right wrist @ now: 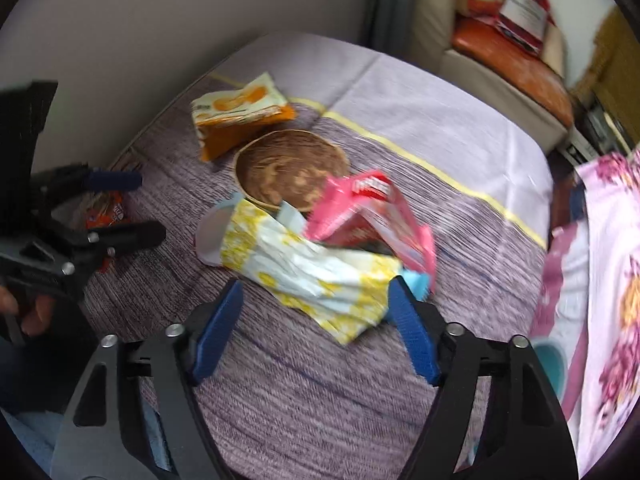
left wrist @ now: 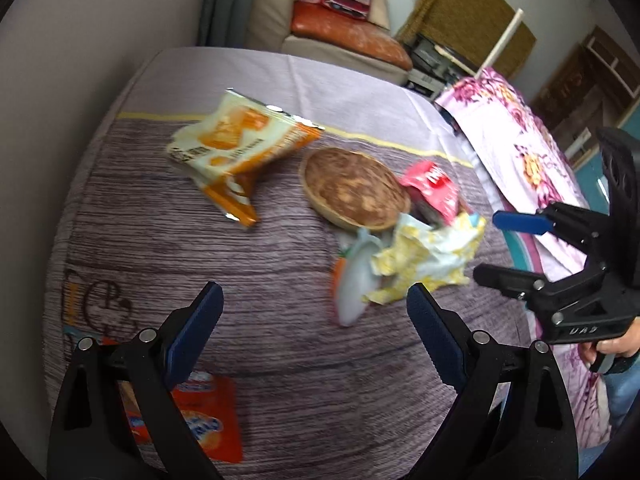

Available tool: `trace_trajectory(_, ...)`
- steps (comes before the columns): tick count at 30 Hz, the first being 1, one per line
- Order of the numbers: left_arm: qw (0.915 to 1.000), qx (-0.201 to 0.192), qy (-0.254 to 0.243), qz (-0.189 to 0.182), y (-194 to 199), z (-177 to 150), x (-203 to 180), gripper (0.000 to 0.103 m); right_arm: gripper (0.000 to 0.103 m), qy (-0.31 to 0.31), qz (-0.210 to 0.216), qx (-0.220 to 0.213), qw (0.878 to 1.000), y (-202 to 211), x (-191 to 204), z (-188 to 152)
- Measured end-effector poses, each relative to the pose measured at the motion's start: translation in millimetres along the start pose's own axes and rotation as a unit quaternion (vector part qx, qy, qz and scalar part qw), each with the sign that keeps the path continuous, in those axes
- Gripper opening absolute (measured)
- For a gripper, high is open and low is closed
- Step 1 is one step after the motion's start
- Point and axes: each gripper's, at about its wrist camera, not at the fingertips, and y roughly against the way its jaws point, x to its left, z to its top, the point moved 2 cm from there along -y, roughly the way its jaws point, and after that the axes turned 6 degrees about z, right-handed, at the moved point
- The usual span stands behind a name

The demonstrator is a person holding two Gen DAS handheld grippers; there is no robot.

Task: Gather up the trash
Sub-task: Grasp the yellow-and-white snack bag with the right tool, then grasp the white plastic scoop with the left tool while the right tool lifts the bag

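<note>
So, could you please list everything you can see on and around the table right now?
wooden bowl: 1, brown, table centre.
orange-and-cream snack bag: 1, beyond the bowl.
pink wrapper: 1, against the bowl.
yellow-and-white wrapper: 1, crumpled, before the bowl.
orange packet: 1, near table edge.
tablecloth: 1, grey-lilac.
armchair: 1, cream with orange cushion, behind.
floral cloth: 1, pink, beside table.
left gripper: open, empty.
right gripper: open, empty.

A lived-in home sitting room.
Cloth-covered table (left wrist: 280,340), cream armchair (left wrist: 340,28) with orange cushion (left wrist: 344,36) beyond its far edge, floral bedding (left wrist: 520,152).
</note>
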Motion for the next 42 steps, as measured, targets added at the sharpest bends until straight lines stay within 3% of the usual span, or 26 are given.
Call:
trace_trajectory(7,0.9997,0.004,0.022,-0.001,-6.1,1.9,16.4,0.093,0.07,0.045,-0.004,0.039,0.998,-33.8,18.1,-0.6)
trace_trajectory(10,0.9997,0.008,0.024,-0.004,-9.4,1.5,18.4,0.093,0.06,0.04,0.002,0.053,0.998,-42.5,20.5,-9.4)
trace_trajectory(16,0.9996,0.018,0.019,-0.006,-17.5,-0.2,14.4,0.093,0.056,0.017,0.016,0.057,0.998,-51.0,18.9,-21.7)
trace_trajectory(20,0.9996,0.019,0.02,-0.005,-19.0,-1.6,13.6,0.093,0.055,0.023,0.002,0.051,0.998,-58.8,21.7,-26.6)
trace_trajectory(22,0.9995,0.02,0.022,-0.005,-19.2,-2.4,13.9,0.093,0.041,0.023,-0.003,0.051,0.998,-61.1,21.6,-27.7)
trace_trajectory(23,0.9995,0.022,0.023,-0.005,-19.9,-2.5,13.8,0.093,0.025,0.017,0.0,0.054,0.998,-62.6,19.9,-29.2)
trace_trajectory(24,0.9994,0.023,0.023,-0.006,-20.6,-2.7,13.6,0.093,0.02,0.012,0.004,0.057,0.998,-63.6,18.4,-30.7)
trace_trajectory(27,0.9995,0.026,0.019,-0.005,-21.8,-3.7,9.9,0.093,0.013,0.003,0.01,0.061,0.998,-65.8,17.2,-37.6)
trace_trajectory(29,0.9995,0.026,0.017,-0.004,-23.0,-3.4,5.9,0.093,0.009,-0.015,0.036,0.059,0.997,-60.7,15.5,-40.1)
trace_trajectory(36,0.9996,0.025,0.014,0.0,-25.9,-3.5,3.2,0.093,0.007,-0.059,0.061,0.039,0.996,-34.2,-3.1,-47.3)
trace_trajectory(40,0.9994,0.023,-0.019,0.015,-34.4,-2.1,-15.2,0.093,0.007,-0.104,0.064,0.015,0.992,-15.1,-21.8,-54.7)
trace_trajectory(42,0.9984,0.024,-0.039,0.032,-40.7,-1.6,-26.5,0.084,0.007,-0.126,0.081,0.002,0.989,-3.8,-26.0,-59.8)
